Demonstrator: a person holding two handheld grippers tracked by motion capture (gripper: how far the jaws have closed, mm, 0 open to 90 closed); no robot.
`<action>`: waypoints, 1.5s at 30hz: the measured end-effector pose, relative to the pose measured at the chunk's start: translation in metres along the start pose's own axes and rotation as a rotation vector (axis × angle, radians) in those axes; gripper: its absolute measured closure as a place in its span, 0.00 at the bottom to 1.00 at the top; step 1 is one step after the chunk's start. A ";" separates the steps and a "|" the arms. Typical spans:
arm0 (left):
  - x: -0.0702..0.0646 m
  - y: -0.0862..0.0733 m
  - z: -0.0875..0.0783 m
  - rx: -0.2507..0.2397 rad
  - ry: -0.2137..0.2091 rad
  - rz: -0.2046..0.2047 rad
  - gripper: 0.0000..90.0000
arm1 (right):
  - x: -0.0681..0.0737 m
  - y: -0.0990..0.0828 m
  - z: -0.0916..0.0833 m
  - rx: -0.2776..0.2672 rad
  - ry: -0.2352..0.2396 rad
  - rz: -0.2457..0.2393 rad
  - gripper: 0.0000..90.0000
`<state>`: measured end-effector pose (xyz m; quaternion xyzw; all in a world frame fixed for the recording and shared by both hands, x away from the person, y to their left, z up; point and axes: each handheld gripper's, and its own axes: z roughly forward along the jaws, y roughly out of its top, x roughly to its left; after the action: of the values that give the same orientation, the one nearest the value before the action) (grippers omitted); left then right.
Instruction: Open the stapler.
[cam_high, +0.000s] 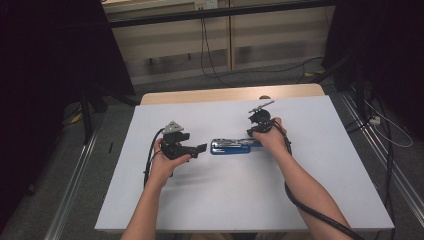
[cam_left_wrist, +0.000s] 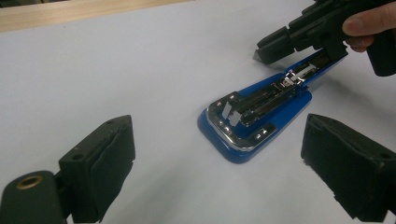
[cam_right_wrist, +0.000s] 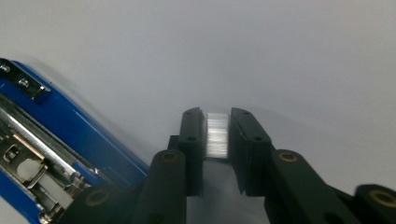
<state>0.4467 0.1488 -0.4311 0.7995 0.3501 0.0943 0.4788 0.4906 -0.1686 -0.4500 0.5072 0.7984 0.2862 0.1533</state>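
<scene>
A blue stapler (cam_high: 230, 146) lies flipped open on the white table top, its metal staple channel (cam_left_wrist: 261, 100) facing up. My left gripper (cam_high: 200, 148) hovers just left of it, jaws wide open around nothing; in the left gripper view the stapler (cam_left_wrist: 254, 116) lies ahead between the two pads. My right gripper (cam_high: 251, 133) sits at the stapler's right end, tilted down. In the right gripper view its jaws (cam_right_wrist: 217, 128) are shut on a short silver strip of staples (cam_right_wrist: 217, 135), just beside the stapler's blue base (cam_right_wrist: 70, 126).
A white sheet (cam_high: 240, 200) covers the table, with a wooden strip (cam_high: 225, 94) showing along the far edge. Metal rails (cam_high: 70, 190) run along both sides on the floor. Cables (cam_high: 210, 60) trail behind the table.
</scene>
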 end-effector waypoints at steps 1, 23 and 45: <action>0.000 0.000 0.000 0.000 0.002 0.003 0.11 | 0.000 0.000 0.000 0.011 0.005 -0.008 0.86; 0.002 0.002 -0.009 -0.022 0.010 -0.006 0.11 | 0.004 0.015 -0.025 -0.040 0.067 -0.083 0.88; 0.000 0.001 -0.020 -0.015 0.028 0.000 0.09 | 0.010 0.013 -0.048 -0.078 0.175 -0.191 0.88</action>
<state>0.4372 0.1625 -0.4200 0.7944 0.3561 0.1080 0.4800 0.4698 -0.1695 -0.4039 0.3955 0.8416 0.3443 0.1296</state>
